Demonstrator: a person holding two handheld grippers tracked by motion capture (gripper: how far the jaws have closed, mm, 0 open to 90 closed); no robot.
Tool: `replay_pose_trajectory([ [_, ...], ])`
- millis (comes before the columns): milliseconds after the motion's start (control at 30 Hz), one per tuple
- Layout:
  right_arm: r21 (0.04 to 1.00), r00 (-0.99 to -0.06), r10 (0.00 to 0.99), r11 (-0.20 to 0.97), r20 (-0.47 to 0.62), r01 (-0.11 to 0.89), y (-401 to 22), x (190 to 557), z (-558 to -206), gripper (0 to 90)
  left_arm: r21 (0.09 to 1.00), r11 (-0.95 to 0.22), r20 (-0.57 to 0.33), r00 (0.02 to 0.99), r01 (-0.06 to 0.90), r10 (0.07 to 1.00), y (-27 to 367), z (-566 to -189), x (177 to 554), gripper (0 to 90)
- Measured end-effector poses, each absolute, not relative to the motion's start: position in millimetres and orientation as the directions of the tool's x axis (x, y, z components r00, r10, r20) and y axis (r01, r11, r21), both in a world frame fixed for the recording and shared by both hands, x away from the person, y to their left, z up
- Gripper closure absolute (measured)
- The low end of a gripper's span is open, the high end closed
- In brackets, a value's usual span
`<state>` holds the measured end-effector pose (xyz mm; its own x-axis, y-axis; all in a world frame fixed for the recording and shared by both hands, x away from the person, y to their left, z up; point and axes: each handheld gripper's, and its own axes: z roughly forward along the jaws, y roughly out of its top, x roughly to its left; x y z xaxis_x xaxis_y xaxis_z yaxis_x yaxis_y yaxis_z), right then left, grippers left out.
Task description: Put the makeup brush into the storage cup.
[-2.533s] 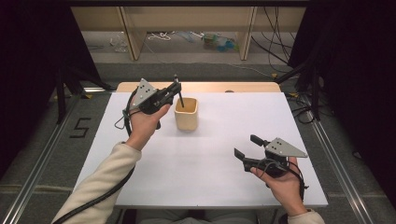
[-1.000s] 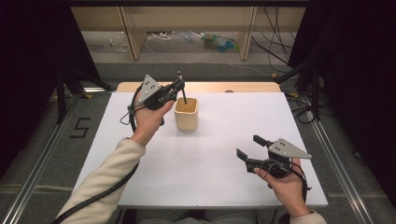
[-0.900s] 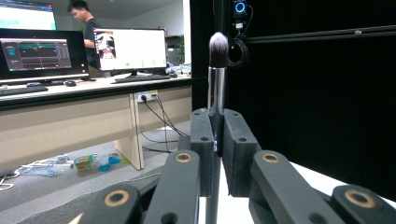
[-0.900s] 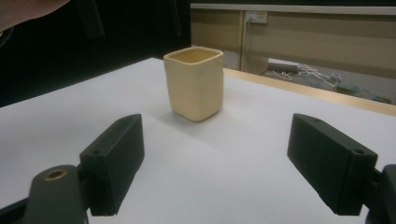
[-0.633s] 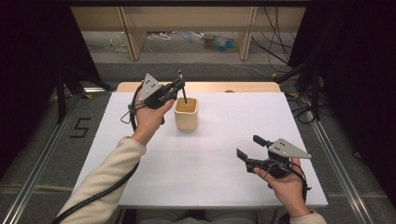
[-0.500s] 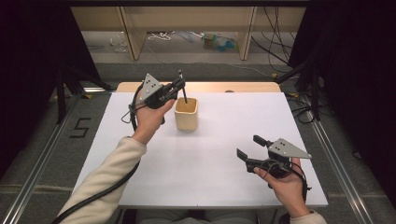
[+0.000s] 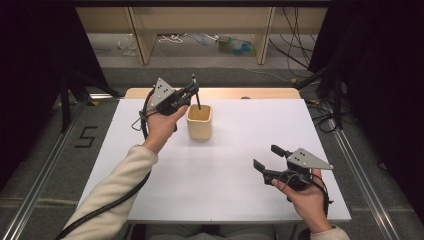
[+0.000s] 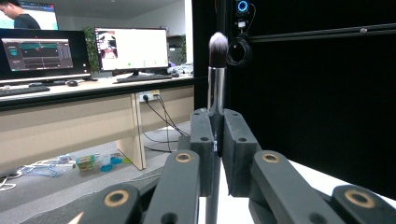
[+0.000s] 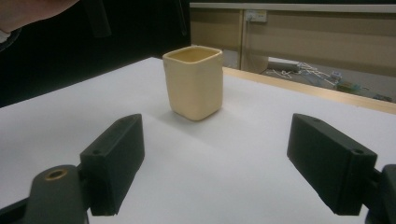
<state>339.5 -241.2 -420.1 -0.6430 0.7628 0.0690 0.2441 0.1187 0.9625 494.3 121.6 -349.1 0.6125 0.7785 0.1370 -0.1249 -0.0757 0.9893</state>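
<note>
Makeup brush (image 8: 217,84) with a dark fluffy tip, a shiny silver ferrule and a thin dark handle is standing clamped between the two black pads of the left gripper (image 8: 215,140), whose jaws are pressing together on the handle just below the ferrule. In the left gripper view its long axis is running straight up and down, bristles pointing upward and the handle dropping out of sight between the jaws. In the high view the same brush (image 7: 196,92) is showing as a thin dark rod, leaning slightly, with its lower end reaching down over the open mouth of the cream-coloured square ceramic cup (image 7: 199,121); whether the handle end is touching the cup's inside cannot be told. The left gripper (image 7: 189,96) is hovering just beside the cup's far left rim, held by the left hand (image 7: 162,125) in a cream sleeve.

The cup is standing upright on the white tabletop (image 7: 225,165), toward its far side. The right gripper (image 7: 264,157) is resting low near the table's near right corner, well apart from the cup, its jaws standing wide apart with nothing between them; in the right gripper view the cup (image 9: 193,81) is sitting beyond the gap between those jaws
</note>
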Motion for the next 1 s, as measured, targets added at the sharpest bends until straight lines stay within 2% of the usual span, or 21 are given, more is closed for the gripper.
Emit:
replay_pose_trajectory([
  [1000, 0.963, -0.637, 0.769, 0.119, 0.064, 0.241, -241.8, 340.1, -420.6, 20.1, 0.990, -0.091, 0.139, 0.598, -0.110, 0.789, 118.0, -353.7, 503.1, 83.7],
])
